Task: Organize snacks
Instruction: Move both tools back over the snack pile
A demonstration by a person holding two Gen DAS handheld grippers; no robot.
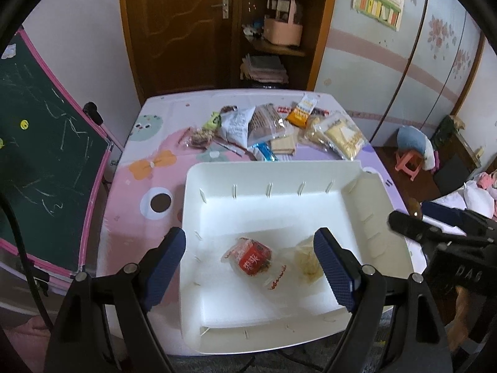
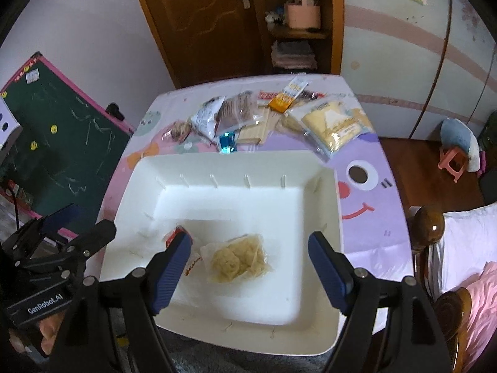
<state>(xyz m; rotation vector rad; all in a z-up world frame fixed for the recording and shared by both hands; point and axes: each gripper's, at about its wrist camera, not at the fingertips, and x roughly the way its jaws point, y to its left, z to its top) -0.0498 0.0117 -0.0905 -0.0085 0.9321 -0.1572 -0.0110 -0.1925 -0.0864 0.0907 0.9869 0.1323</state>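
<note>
Pastel cartoon tablecloth (image 1: pixel 139 186) covers the table, wooden door (image 1: pixel 177 25) and shelf behind, green chalkboard (image 1: pixel 40 143) at left of frame.

White bin (image 1: pixel 279 199) sits lower centre in both views. Two snacks lie on its floor, touching at the wrapper edges: red-label snack (image 1: pixel 253 258) and pale yellow pastry pack (image 2: pixel 237 258).

My left gripper (image 1: pixel 250 265) has its jaws well apart. Red-label snack lies between them, lower centre of frame, below the pads, no contact seen. Pastry pack is just inside my right-hand pad (image 1: pixel 334 275), partly hidden by it.

My right gripper (image 2: pixel 248 270) also has jaws spread wide, nothing clamped. Pastry pack lies between them, nearer the left-hand pad (image 2: pixel 170 273), lower centre of frame, pads clear of it. Red-label snack peeks out behind that left-hand pad, mostly hidden.

Outward: loose snack pile (image 1: pixel 279 130) on the cloth beyond the bin's far wall, upper centre, well apart from both jaws. It includes a yellow cracker bag (image 2: pixel 335 127), an orange pack (image 2: pixel 284 99), and a blue wrapper (image 2: pixel 228 144) just beside the bin's far rim.

Right edge of right wrist view: bed with pink bedding (image 2: pixel 475 295).
</note>
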